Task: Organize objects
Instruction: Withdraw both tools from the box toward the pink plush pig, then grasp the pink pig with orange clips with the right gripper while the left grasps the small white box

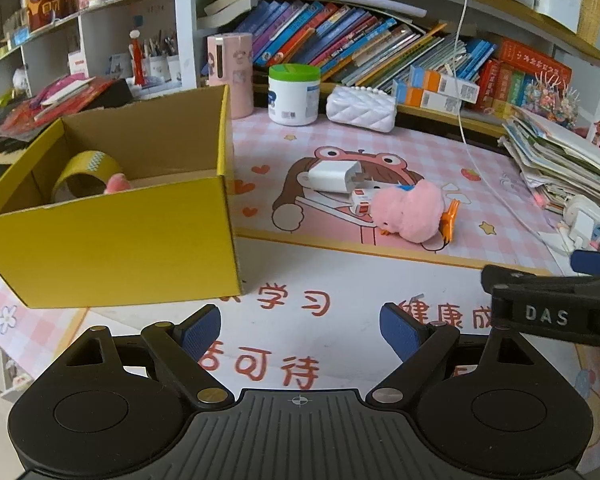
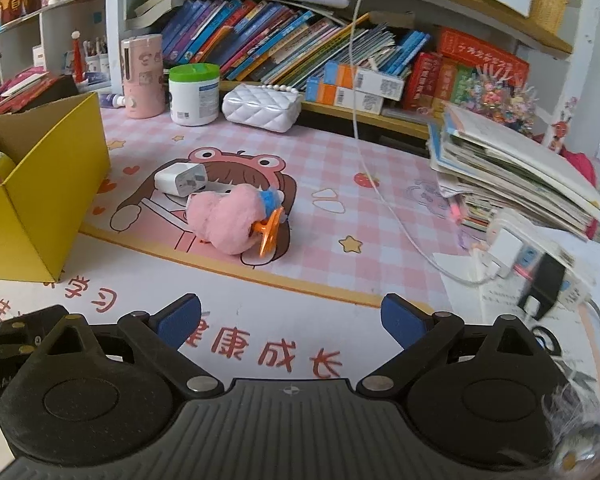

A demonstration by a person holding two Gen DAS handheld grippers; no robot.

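Desk scene, between pickups. My left gripper [image 1: 300, 330] and my right gripper [image 2: 291, 322] both hover low over the near edge of the desk mat [image 2: 380, 216], each with its fingers spread wide apart and nothing between them. The right gripper sits just beside the left, on its right side.

Step in hand, as I judge it: loose items are being gathered into the yellow box [image 1: 112, 240], which stands open at the left of the mat. Already inside it are one roll of tape [image 1: 86, 172], leaning on edge, and one small pink thing [image 1: 117, 183] just beside the roll; I cannot tell what that is.

Still out on the mat, near its middle, lies a tight cluster: one white charger [image 2: 181, 179], one smaller white block with a red mark [image 1: 361, 200], and one pink plush toy [image 2: 230, 220] with an orange clip [image 2: 269, 232] at its near end. The plush touches the small block and partly hides it in the right view; the charger lies just behind.

Next move, in my judgement: reach forward to the cluster, most likely with my right gripper, which faces it squarely. The plush is soft and on top, so it should go first; I would close on its body, clear of the charger, then carry it left over the box wall.
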